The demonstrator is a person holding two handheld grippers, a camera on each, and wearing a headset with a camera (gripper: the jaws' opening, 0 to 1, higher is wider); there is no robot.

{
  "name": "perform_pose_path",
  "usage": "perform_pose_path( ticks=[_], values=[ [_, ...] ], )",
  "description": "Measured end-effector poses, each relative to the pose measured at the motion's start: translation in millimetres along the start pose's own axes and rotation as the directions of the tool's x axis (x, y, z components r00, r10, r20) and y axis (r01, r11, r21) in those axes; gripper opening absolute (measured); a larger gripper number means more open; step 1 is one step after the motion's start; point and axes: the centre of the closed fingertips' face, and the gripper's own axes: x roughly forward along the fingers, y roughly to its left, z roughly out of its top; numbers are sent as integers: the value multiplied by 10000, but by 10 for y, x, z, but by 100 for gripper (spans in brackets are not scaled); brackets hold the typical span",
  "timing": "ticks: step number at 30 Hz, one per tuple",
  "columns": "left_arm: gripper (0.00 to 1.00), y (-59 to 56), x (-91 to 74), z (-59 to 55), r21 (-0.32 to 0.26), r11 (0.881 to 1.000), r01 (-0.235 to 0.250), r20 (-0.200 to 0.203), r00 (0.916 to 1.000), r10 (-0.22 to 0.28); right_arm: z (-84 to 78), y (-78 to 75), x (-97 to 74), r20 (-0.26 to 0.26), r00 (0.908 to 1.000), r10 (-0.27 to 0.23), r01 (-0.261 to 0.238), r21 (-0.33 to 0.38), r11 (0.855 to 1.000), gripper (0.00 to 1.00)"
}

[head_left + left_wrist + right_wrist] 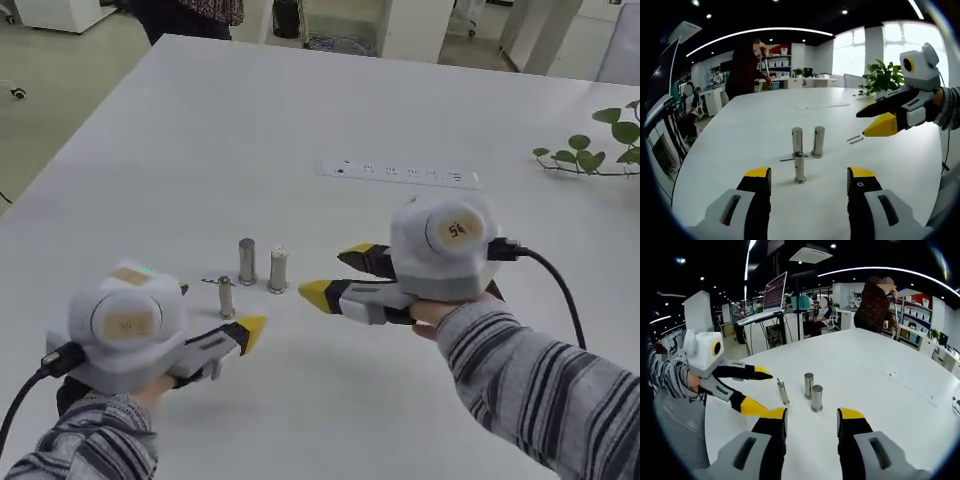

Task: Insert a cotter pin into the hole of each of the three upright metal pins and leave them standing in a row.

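Pins [247,260], 3 of them, stand clustered on the table [400,120], the nearest with a cotter pin [786,159] apparently at its hole (too small to confirm). 2 loose cotter pins [855,139] lie nearby. Left gripper [759,390] and right gripper [327,272] flank the cluster, jaws wide apart and empty. Probably best: pinch a loose one by its loop and steady the target pin.

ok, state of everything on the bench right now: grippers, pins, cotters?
left gripper: open, empty
right gripper: open, empty
taller metal pin at head-view left: upright
taller metal pin at head-view right: upright, beside the first
shorter metal pin: upright, nearer the person, out of line
cotter pin: at the shorter pin; inserted or not, cannot tell
two loose cotter pins: flat on the table
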Motion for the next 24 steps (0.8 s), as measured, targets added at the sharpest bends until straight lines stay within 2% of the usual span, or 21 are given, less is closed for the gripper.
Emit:
perform_pose_path(
  ticks=[4,8,10,15,21,24],
  values=[
    [66,-10,-55,22,-182,9998,68,166,9998,-65,50,-10,163,72,10000,28,-29,106,9999,35],
    [72,-32,-117,36,101,9999,105,201,9997,-107,39,-9,344,-35,10000,79,-78,253,9996,34],
    [75,-32,-133,52,51,9999,103,239,9997,-104,24,-18,425,-85,9999,78,-75,305,9995,34],
    [82,-23,-162,103,169,9998,98,441,9990,-106,-11,-58,639,-30,10000,67,-64,1062,9943,30],
    [88,-47,-186,104,64,9996,261,444,9987,-263,-77,-85,832,-192,9997,139,-114,1247,9921,28],
    [91,-56,-213,69,-222,9994,278,344,9990,-271,-116,-85,893,-299,9995,140,-104,1174,9930,26]
  ],
)
